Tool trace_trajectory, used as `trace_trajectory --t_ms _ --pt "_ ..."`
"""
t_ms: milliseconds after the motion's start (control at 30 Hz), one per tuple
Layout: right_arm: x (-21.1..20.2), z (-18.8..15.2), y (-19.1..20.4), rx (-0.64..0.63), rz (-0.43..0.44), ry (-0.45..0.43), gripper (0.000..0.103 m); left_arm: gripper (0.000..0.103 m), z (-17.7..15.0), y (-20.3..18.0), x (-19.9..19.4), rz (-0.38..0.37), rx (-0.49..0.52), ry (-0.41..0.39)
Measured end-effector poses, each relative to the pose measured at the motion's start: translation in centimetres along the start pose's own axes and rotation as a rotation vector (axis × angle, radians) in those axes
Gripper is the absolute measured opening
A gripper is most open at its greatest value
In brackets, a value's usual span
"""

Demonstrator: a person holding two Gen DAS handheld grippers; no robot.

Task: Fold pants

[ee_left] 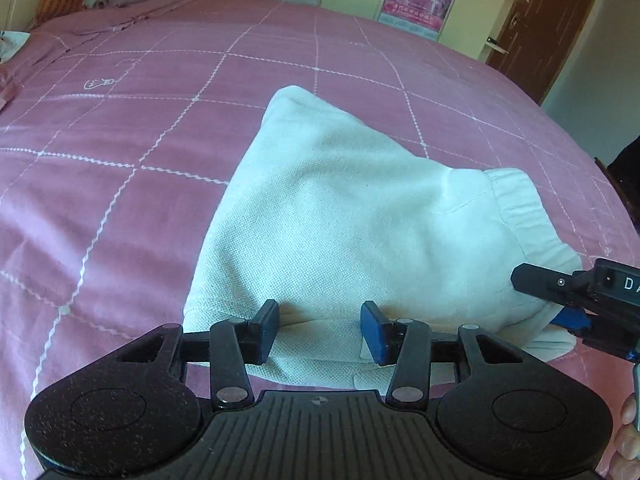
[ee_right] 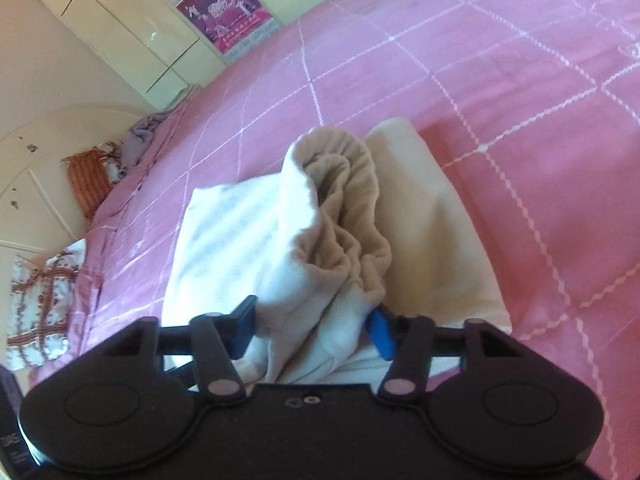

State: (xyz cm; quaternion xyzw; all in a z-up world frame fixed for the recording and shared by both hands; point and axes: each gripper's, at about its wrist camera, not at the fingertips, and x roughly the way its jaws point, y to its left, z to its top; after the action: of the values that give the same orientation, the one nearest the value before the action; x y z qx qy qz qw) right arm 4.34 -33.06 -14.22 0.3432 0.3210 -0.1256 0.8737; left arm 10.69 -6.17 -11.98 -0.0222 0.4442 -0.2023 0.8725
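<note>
On bed [ee_left: 160, 128], soft, limp pants [ee_left: 340, 208]: right gripper [ee_right: 314, 330] jaws clamp bunched waistband, left gripper [ee_left: 320, 330] jaws released over near edge — grip hems/corners, w/ fabric likely sagging.

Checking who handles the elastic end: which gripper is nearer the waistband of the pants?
Right. The right gripper has the bunched waistband between its fingers; the left gripper sits open over the pants' near edge, away from it.
</note>
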Motion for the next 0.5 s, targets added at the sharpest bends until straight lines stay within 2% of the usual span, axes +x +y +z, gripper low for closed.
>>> trace_trajectory --t_ms 67,133,200,300,400,467,500 --pt "-0.1 -0.1 0.8 -0.033 -0.023 -0.022 0.042 0.046 0.9 0.2 -0.6 0.001 -0.014 -0.042" --pt "-1.4 0.0 2.1 -0.122 0.001 -0.077 0.035 0.046 1.6 0.3 -1.4 0.008 -0.036 -0.11" --pt "-3.2 0.6 3.8 -0.251 0.04 -0.131 0.035 0.046 2.5 0.1 -1.6 0.003 -0.025 -0.137" --pt "-4.7 2.4 3.8 -0.299 0.071 -0.152 0.035 0.046 2.9 -0.8 -1.2 -0.012 0.016 -0.137" --pt "-4.4 3.8 0.9 -0.25 0.062 -0.096 0.035 0.046 2.2 -1.6 0.3 -0.014 0.036 -0.07" --pt "-2.9 3.8 -2.0 -0.176 0.028 -0.001 0.038 0.047 1.4 -1.9 1.8 -0.003 0.041 -0.021" --pt "-1.9 3.4 -3.3 -0.151 -0.019 0.053 0.04 0.047 1.0 -2.0 2.1 0.004 0.046 -0.02"
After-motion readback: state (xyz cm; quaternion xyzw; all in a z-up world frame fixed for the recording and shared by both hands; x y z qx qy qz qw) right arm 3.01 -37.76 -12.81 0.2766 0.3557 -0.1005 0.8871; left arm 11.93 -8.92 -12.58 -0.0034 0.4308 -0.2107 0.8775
